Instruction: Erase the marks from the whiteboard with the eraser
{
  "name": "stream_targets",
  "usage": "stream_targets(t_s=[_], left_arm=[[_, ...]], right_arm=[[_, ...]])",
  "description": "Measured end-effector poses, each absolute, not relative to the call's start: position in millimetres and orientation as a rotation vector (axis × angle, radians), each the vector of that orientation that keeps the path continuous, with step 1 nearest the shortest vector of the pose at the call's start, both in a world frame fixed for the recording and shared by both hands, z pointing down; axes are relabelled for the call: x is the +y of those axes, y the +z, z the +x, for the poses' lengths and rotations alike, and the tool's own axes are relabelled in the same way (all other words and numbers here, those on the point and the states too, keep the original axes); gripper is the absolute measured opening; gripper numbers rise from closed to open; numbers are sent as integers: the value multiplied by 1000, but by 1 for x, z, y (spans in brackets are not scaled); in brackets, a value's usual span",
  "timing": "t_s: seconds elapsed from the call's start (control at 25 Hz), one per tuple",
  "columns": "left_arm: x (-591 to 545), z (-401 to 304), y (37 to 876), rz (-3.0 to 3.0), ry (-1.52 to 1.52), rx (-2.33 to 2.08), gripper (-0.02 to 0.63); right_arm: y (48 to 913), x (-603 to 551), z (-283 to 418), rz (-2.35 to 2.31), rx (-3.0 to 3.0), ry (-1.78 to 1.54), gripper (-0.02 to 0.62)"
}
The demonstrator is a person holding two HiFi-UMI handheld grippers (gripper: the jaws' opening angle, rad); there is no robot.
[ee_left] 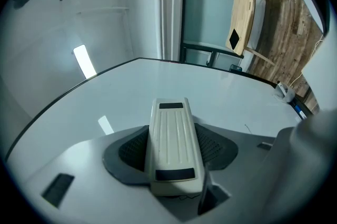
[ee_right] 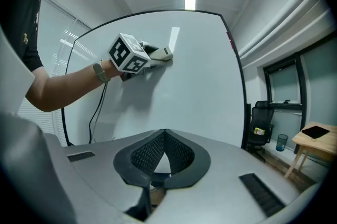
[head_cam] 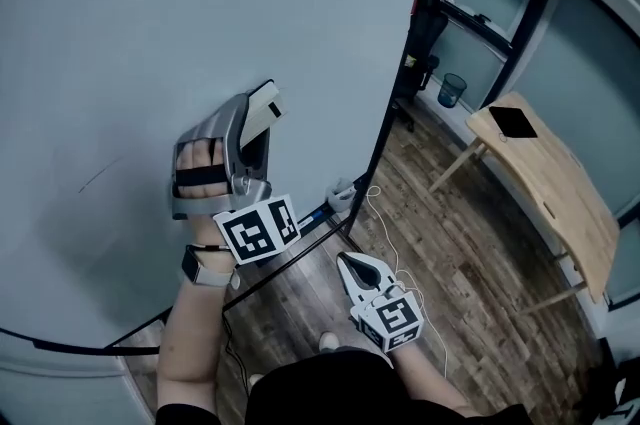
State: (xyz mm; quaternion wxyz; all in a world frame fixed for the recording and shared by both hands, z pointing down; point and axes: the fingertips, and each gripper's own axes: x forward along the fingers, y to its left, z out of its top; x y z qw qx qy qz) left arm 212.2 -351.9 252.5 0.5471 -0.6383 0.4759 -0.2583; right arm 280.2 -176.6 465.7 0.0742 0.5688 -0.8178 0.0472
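The large white whiteboard (head_cam: 150,33) fills the frame's left and top, the cream plastic eraser (head_cam: 266,103) lies against it at centre-left in the left gripper (head_cam: 250,128), the right gripper (head_cam: 358,265) sits bottom centre, and the pale wooden table (head_cam: 545,178) stands at right.

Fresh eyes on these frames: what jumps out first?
The big whiteboard fills the left of the head view, nearly clean, with one faint streak low on its left. The left gripper is shut on a cream eraser, held up at the board's middle. The right gripper hangs low by the board's edge, jaws shut on nothing, over the wood floor.
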Motion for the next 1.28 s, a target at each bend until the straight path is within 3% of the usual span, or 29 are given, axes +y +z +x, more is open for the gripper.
stream_targets(t_s=[0.84, 1.04, 1.28], left_arm=[[-243, -114, 234, -1527, -604, 1420, 265], [-236, -130, 229, -1536, -632, 1430, 264], [-250, -91, 220, -1522, -660, 1372, 264]], right_arm=[[453, -161, -28, 1012, -2803, 101, 26], [454, -161, -44, 979, -2810, 98, 26], [451, -170, -21, 1035, -2805, 96, 26]])
